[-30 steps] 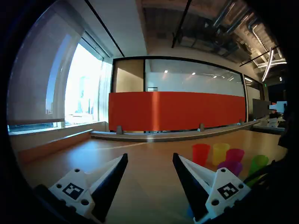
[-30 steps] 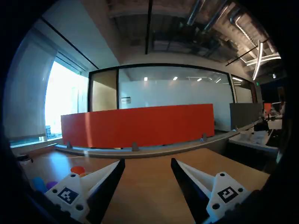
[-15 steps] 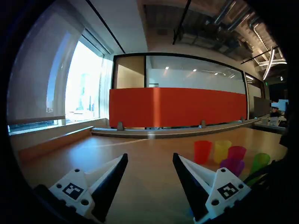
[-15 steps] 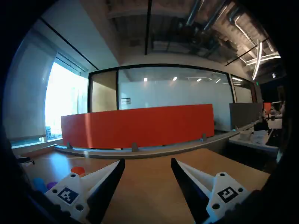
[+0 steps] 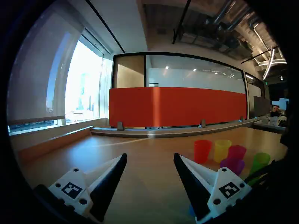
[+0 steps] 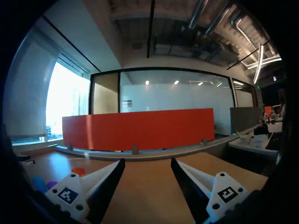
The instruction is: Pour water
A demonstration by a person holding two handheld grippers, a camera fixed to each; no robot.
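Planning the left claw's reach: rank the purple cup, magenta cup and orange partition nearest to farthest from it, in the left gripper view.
From the left claw:
1. Purple cup, front right.
2. Magenta cup, just behind it.
3. Orange partition, far back, centre.

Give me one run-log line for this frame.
left gripper: open, empty | right gripper: open, empty | red cup, yellow cup, pink cup, purple cup, green cup: on table, untouched
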